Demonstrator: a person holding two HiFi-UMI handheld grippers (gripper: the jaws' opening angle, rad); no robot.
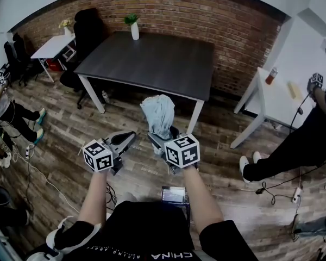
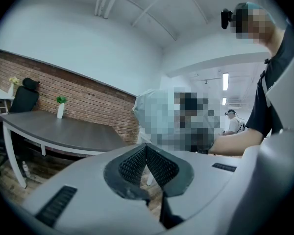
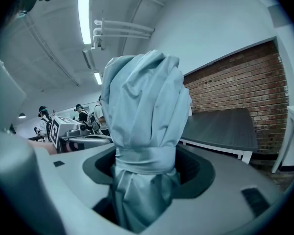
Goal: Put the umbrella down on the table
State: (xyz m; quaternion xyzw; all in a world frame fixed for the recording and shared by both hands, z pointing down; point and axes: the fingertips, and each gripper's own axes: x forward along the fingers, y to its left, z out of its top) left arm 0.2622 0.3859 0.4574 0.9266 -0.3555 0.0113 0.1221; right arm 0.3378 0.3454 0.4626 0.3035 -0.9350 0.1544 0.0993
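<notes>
In the head view a folded pale-blue umbrella [image 1: 158, 113] stands upright out of my right gripper [image 1: 162, 137], whose jaws are shut on its strapped lower part. The right gripper view shows the bundle [image 3: 142, 106] filling the space between the jaws of that gripper [image 3: 144, 168], with the strap wrapped round it. My left gripper [image 1: 125, 139] is held beside it, to the left. Its pads [image 2: 137, 163] meet with nothing between them. The dark grey table [image 1: 152, 58] lies ahead, beyond both grippers and apart from them.
A white vase with a green plant [image 1: 134, 29] stands at the table's far edge. A black chair [image 1: 87, 31] is at its left end. A white table [image 1: 277, 99] and a person in black [image 1: 309, 140] are at the right. Cables lie on the wooden floor.
</notes>
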